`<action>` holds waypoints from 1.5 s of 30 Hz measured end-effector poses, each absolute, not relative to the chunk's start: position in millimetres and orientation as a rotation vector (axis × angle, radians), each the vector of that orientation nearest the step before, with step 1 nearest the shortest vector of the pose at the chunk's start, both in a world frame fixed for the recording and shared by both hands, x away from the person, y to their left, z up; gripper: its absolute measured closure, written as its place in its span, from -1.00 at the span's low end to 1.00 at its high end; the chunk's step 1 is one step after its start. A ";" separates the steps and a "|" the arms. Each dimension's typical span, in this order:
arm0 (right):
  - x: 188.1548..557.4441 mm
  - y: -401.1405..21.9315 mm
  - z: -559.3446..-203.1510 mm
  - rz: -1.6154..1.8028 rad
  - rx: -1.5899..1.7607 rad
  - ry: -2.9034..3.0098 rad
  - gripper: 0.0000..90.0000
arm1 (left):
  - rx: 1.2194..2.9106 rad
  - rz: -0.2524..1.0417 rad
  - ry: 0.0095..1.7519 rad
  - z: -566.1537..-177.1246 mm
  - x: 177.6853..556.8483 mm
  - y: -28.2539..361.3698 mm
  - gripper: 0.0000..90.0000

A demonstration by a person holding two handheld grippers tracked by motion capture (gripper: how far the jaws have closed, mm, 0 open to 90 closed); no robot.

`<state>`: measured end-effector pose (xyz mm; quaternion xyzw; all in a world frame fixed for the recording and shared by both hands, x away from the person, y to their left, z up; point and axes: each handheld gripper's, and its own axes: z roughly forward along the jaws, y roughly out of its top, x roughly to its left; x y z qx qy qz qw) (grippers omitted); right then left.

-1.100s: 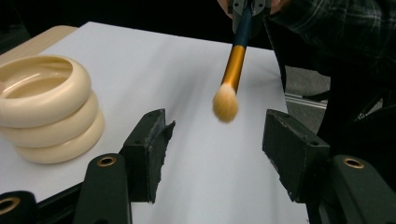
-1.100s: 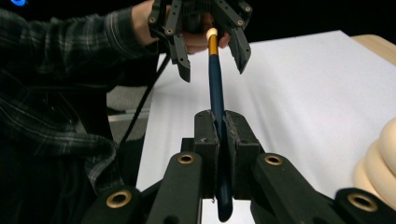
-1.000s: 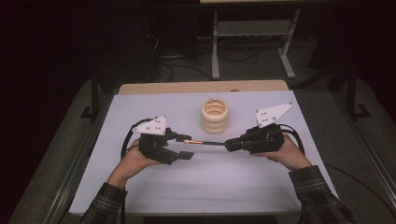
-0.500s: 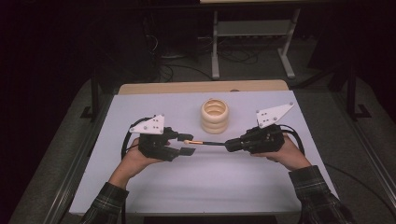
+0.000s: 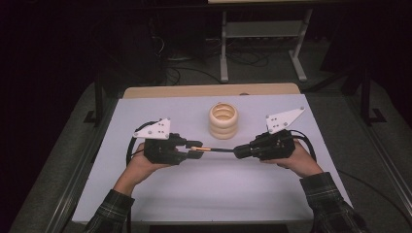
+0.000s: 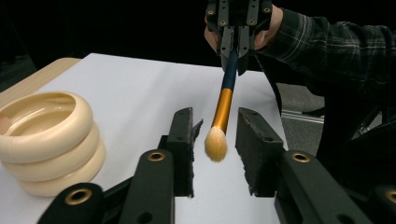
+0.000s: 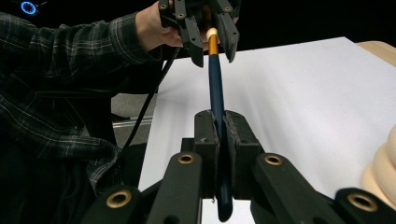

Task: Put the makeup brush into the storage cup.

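Brush [image 6: 223, 108] mid-handover above the white surface [image 5: 218, 189], held level between the two tongs.
Right tongs [image 7: 219, 122] clamp its dark blue handle; the left tongs [image 6: 215, 135] have just been closing around the bristle tip and gold ferrule, pads not yet touching. Next, I judge, the left must finish pinching before the right lets go. Stacked cream rings [image 5: 223, 119] stand just behind.

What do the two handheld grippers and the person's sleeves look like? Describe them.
Both the left gripper and the right gripper are black, with two flat black jaws on arms fitted with brass-coloured pivot rings. Each carries a grey three-cornered plate on top and trails a black cable. The sleeves are dark plaid flannel.
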<state>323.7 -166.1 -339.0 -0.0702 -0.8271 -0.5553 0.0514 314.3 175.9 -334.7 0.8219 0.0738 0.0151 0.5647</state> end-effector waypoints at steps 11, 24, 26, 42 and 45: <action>323.4 -166.2 -338.9 -1.691 -0.201 -2.516 0.87 | 1.935 0.010 0.158 -335.0 314.2 174.3 0.77; 323.0 -165.6 -339.4 -1.687 -0.175 -2.519 0.86 | 1.928 -0.011 0.138 -334.4 313.5 173.8 0.80; 323.0 -165.9 -339.3 -1.686 -0.173 -2.516 0.86 | 1.929 -0.017 0.134 -334.2 313.4 173.7 0.82; 323.9 -167.1 -341.2 -1.683 -0.168 -2.516 0.78 | 1.954 -0.059 0.102 -334.8 312.6 171.6 0.89; 324.0 -166.2 -341.5 -1.673 -0.172 -2.521 0.67 | 1.962 -0.061 0.099 -335.5 312.0 170.0 0.89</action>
